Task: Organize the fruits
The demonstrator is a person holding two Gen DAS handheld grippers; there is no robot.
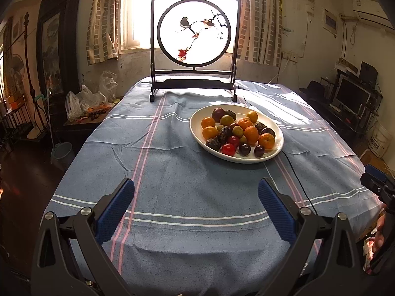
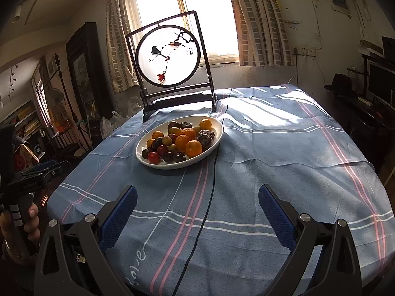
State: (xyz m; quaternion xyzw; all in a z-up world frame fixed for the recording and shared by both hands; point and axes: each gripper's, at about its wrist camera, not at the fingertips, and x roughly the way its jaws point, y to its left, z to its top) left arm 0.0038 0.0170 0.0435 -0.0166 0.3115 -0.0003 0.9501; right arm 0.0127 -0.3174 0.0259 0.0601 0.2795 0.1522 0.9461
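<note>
Left wrist view, nearest first: the left gripper (image 1: 196, 212) hangs over the near edge of the worktop (image 1: 172, 172) with its blue pads spread wide and nothing between them. The right wrist view shows the right gripper (image 2: 197, 213) the same way, wide apart and empty, above the striped blue tablecloth (image 2: 271, 172).

Between the right gripper and the fruit, a thin black cable (image 2: 209, 192) runs across the cloth from the near edge up to the plate's right side. A reach straight ahead could hook it, and a tugged cable may drag the cloth or nudge the plate.

Farther in sits the white oval plate (image 1: 197, 130), heaped with tangerines (image 1: 251, 135), dark plums, green fruits, wrinkled dark dried fruits and cherry tomatoes (image 1: 227, 149). The fruit is round and piled touching, so pinching one from the middle would likely roll its neighbours over the shallow rim. The small tomatoes and soft dark fruits look easy to crush under a hard squeeze. The cloth is loose and creased; a gripper dragged across it could bunch it and shift the plate.

Just behind the plate stands the framed bird screen (image 1: 196, 39) on narrow feet. A high swing over the plate might knock it, and I judge it could tip.
</note>
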